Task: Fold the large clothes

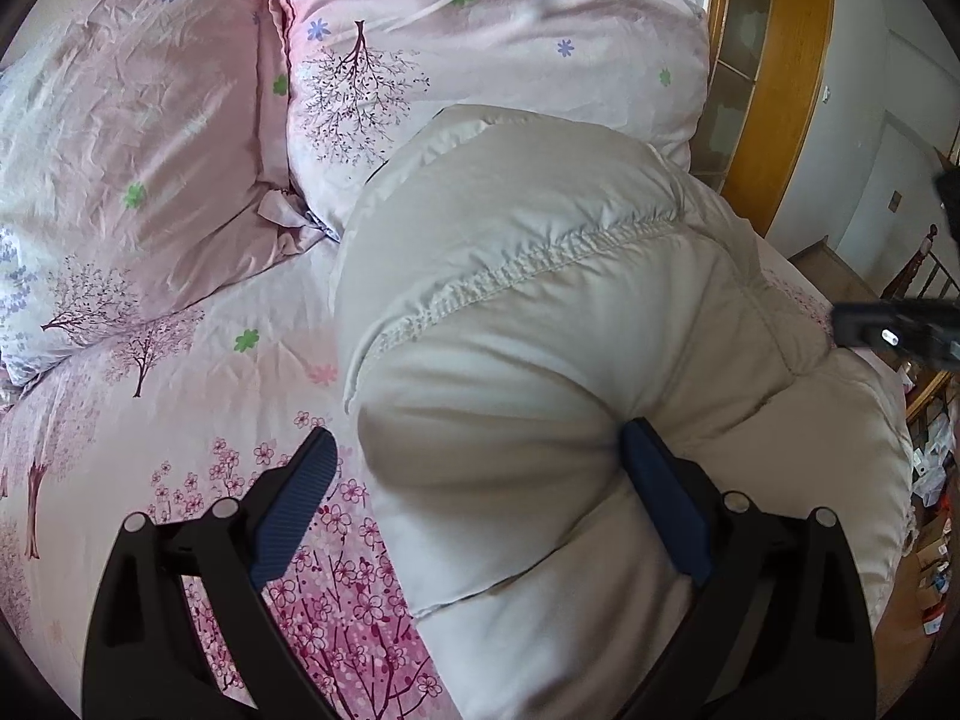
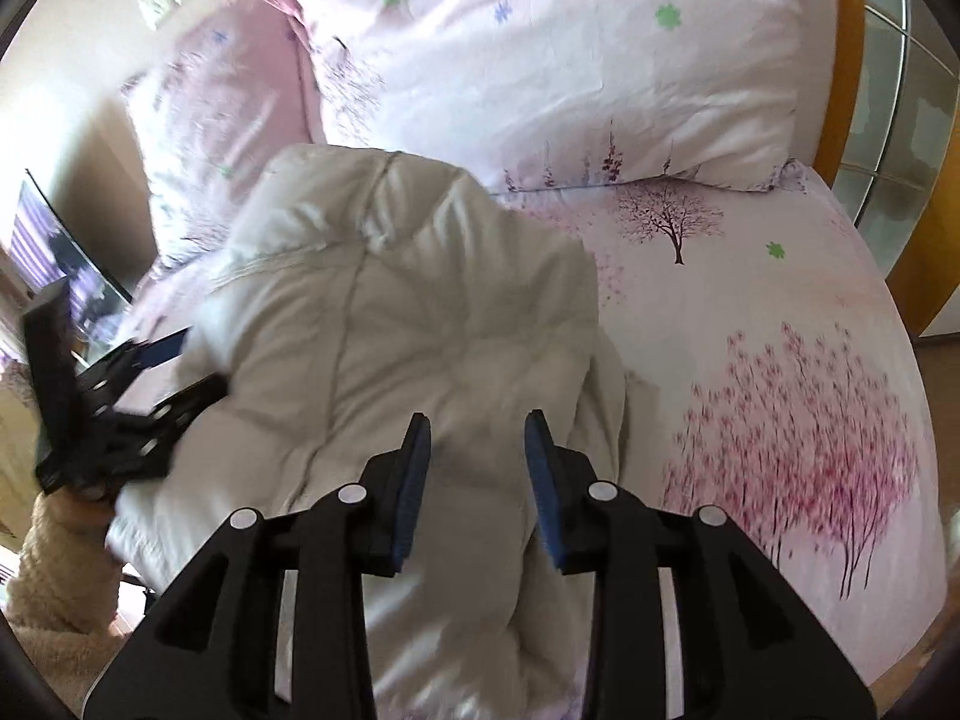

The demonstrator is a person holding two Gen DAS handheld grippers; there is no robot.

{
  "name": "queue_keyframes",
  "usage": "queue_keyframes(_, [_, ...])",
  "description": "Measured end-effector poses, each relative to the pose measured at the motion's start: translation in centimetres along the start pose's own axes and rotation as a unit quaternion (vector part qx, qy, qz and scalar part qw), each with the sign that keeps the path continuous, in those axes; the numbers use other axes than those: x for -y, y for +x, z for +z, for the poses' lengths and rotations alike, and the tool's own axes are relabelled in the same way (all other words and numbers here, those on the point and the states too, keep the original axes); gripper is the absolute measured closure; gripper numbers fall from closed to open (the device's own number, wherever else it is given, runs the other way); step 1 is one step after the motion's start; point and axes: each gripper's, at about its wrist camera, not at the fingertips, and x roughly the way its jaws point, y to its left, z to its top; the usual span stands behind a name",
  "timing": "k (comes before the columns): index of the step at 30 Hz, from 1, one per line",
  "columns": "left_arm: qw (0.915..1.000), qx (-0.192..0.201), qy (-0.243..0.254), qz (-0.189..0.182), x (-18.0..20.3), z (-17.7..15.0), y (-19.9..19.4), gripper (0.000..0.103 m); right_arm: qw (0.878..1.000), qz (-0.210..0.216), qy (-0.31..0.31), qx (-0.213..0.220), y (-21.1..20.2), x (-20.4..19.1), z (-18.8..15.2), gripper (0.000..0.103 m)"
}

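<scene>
A cream puffy down jacket point(image 1: 540, 312) lies bunched on the bed; it also shows in the right wrist view point(image 2: 408, 312). My left gripper point(image 1: 480, 444) is open wide, its jaws on either side of a puffy fold of the jacket's left edge. It also shows from the side in the right wrist view point(image 2: 138, 384), at the jacket's left edge. My right gripper point(image 2: 477, 426) is open, its jaws partly closed around a fold of the jacket's near edge. Its tip shows at the right edge of the left wrist view point(image 1: 894, 330).
The bed has a pink cherry-blossom sheet point(image 2: 750, 360). Two large pink pillows point(image 1: 150, 138) point(image 1: 492, 42) lie behind the jacket. A wooden headboard frame point(image 1: 780, 78) stands at the right. Floor clutter point(image 1: 930, 510) lies beside the bed.
</scene>
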Motion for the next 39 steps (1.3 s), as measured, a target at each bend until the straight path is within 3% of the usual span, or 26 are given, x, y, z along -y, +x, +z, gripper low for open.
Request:
queue_keyframes(4, [1.0000, 0.003, 0.000, 0.005, 0.0, -0.1, -0.1, 0.007, 1.000, 0.024, -0.003, 0.016, -0.9, -0.7, -2.0, 0.069])
queue_keyframes(13, [0.9997, 0.024, 0.000, 0.002, 0.4, -0.3, -0.9, 0.007, 1.000, 0.010, 0.004, -0.025, 3.9, 0.0, -5.0, 0.064])
queue_keyframes(17, [0.9984, 0.043, -0.018, -0.033, -0.3, -0.7, -3.5, 0.010, 0.999, 0.018, 0.014, -0.022, 4.5, 0.5, -5.3, 0.064])
queue_keyframes(21, [0.9961, 0.068, 0.019, -0.052, 1.2, -2.2, -6.6, 0.010, 0.999, 0.023, 0.021, -0.018, 4.6, 0.6, -5.6, 0.064])
queue_keyframes(25, [0.9961, 0.038, 0.071, -0.035, 4.0, -3.5, -5.9, 0.009, 0.999, 0.024, 0.023, -0.016, 4.5, 0.6, -5.8, 0.064])
queue_keyframes(28, [0.9975, 0.008, 0.060, -0.035, 4.2, -4.2, -3.8, 0.006, 0.999, 0.023, 0.024, -0.014, 4.5, 0.6, -5.9, 0.064])
queue_keyframes(34, [0.9974, -0.006, 0.072, -0.007, 4.6, -5.2, -2.6, 0.004, 1.000, 0.013, 0.013, -0.020, 3.0, 0.4, -5.0, 0.063])
queue_keyframes(39, [0.9973, -0.008, 0.072, -0.007, 4.5, -5.2, -2.5, 0.004, 0.998, 0.025, 0.028, 0.054, -0.8, 0.9, -1.0, 0.063])
